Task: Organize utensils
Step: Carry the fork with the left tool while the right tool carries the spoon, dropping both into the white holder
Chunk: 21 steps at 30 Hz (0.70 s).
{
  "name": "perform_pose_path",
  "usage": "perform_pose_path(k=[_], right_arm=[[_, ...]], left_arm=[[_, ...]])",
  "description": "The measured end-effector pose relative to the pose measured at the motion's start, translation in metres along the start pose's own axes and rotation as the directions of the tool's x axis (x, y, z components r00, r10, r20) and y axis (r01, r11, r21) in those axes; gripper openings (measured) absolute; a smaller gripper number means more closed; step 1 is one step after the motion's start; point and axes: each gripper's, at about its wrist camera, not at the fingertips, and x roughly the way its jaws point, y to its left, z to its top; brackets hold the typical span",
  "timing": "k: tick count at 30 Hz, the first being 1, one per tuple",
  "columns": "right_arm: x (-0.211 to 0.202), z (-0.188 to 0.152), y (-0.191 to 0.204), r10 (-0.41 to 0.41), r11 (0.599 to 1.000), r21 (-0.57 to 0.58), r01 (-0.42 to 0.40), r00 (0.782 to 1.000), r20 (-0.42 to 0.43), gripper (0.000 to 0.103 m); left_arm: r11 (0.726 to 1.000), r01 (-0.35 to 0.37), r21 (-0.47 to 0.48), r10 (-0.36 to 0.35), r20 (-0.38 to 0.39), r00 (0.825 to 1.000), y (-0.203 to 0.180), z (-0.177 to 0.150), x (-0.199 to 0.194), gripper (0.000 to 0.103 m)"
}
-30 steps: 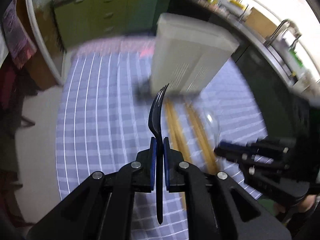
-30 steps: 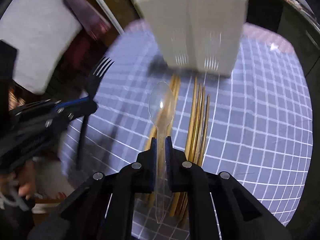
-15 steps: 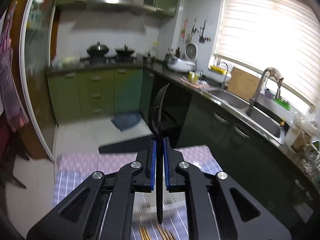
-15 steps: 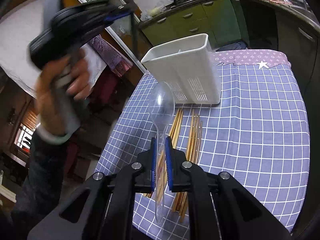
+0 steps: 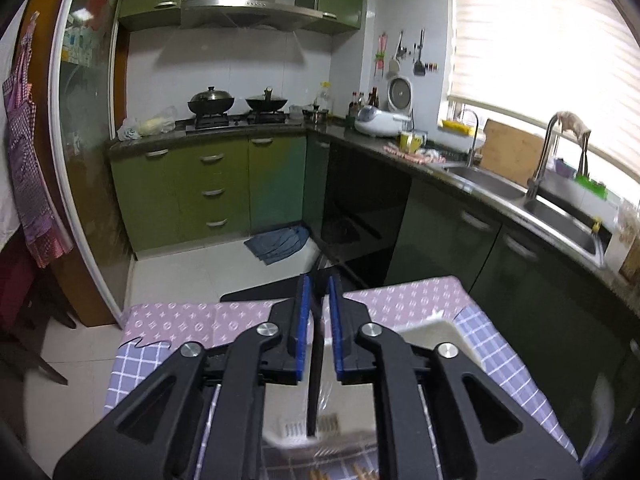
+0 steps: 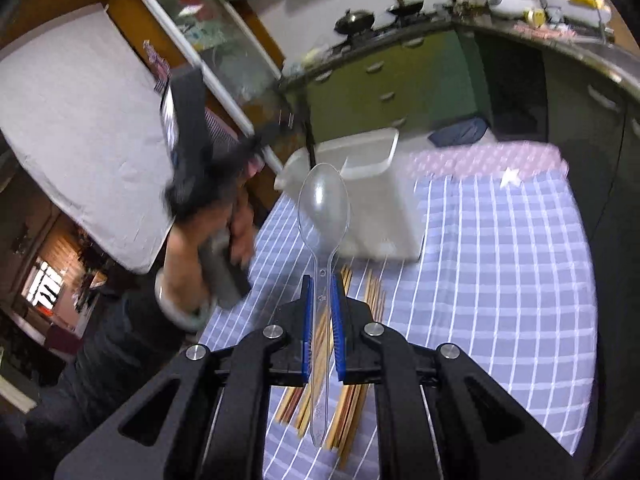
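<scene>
A black fork (image 5: 315, 364) stands nearly upright inside a white slotted utensil holder (image 6: 362, 200), only its slim handle showing above the rim. The holder sits toward the far edge of the checked tablecloth (image 6: 500, 264). A clear plastic spoon (image 6: 323, 216) is raised above the cloth, bowl pointing away. Wooden chopsticks (image 6: 352, 396) lie loose in a bundle on the cloth, just in front of the holder toward the near edge.
</scene>
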Motion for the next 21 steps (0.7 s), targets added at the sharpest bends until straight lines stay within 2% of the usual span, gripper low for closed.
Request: perform_pose_path(k=[4, 7, 11, 14, 17, 21], right_arm=[[0.001, 0.037, 0.009, -0.033, 0.999, -0.012, 0.034, 0.996, 0.084, 0.010], [0.004, 0.073, 0.019, -0.077, 0.996, -0.028, 0.084, 0.979, 0.190, 0.010], [0.018, 0.115, 0.030, -0.162, 0.982, -0.037, 0.186, 0.928, 0.336, 0.010], [0.040, 0.139, 0.025, -0.212, 0.972, -0.019, 0.236, 0.903, 0.374, 0.010], [0.065, 0.146, 0.018, -0.258, 0.959, -0.010, 0.284, 0.883, 0.393, 0.010], [0.087, 0.142, 0.007, -0.294, 0.945, -0.019, 0.327, 0.873, 0.390, 0.010]], left_arm=[[0.999, -0.024, 0.028, 0.024, 0.004, 1.000, 0.004, -0.007, -0.016, 0.019], [0.998, -0.029, 0.053, 0.028, 0.013, 1.000, 0.004, -0.011, -0.034, 0.019], [0.996, -0.027, 0.086, 0.027, 0.001, 1.000, 0.002, -0.023, -0.055, 0.024], [0.997, -0.014, 0.082, 0.016, -0.025, 1.000, 0.005, -0.031, -0.064, 0.025], [0.996, -0.003, 0.086, 0.006, -0.044, 0.999, 0.007, -0.039, -0.071, 0.025], [0.995, 0.013, 0.094, -0.007, -0.062, 0.998, 0.007, -0.046, -0.073, 0.025]])
